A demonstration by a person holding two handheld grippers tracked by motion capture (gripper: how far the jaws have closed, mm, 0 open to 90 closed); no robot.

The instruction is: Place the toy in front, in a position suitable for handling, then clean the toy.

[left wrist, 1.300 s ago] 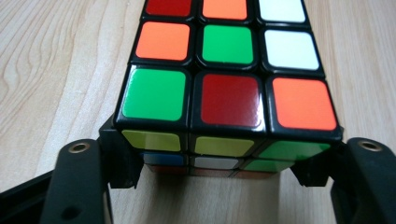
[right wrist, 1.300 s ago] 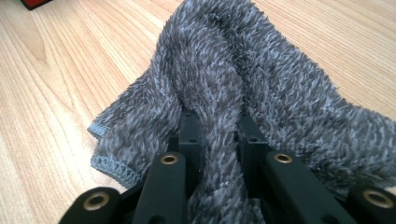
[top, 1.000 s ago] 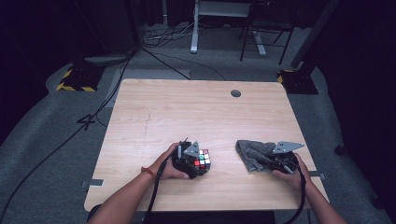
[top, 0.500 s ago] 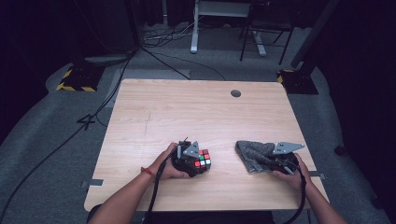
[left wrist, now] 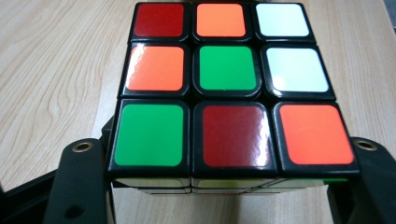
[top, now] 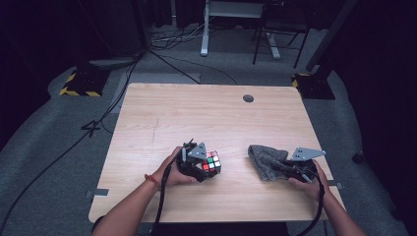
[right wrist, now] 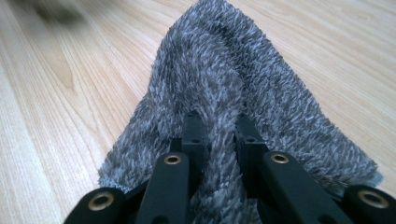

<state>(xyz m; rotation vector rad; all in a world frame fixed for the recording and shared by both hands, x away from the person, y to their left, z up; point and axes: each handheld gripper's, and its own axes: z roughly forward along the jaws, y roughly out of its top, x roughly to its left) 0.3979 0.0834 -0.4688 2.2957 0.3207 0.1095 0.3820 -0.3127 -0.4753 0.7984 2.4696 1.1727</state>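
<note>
- My left gripper (top: 206, 167) has its fingers (left wrist: 79, 186) clamped on the puzzle cube (left wrist: 233, 88); the two black fingers press against its opposite sides, having just finished closing in on it.
- In the high view the puzzle cube (top: 212, 162) is near the front edge of the tabletop (top: 196, 113), left of the middle, just in front of my left hand (top: 172, 172).
- In the left gripper view the cube's top face reads, farthest row to nearest: dark red, orange, white; orange, green, white; green, dark red, orange. The colours are scrambled.
- I can read no brand, label or writing on the cube's stickers; they are plain colour squares in a black frame.
- My right gripper (top: 290, 169) has its fingers (right wrist: 194, 135) clenched on a fold of the grey cloth (right wrist: 224, 84); a ridge of the shaggy pile is pinched between them.
- The grey cloth (top: 265, 158) lies crumpled on the tabletop at the front right, well apart from the cube, with my right hand (top: 307, 179) just behind it.
- The cloth has a thin pale hem along its edge in the right gripper view, with no tag or lettering that I can make out.
- A round dark grommet (top: 248, 98) sits in the tabletop near its far edge.
</note>
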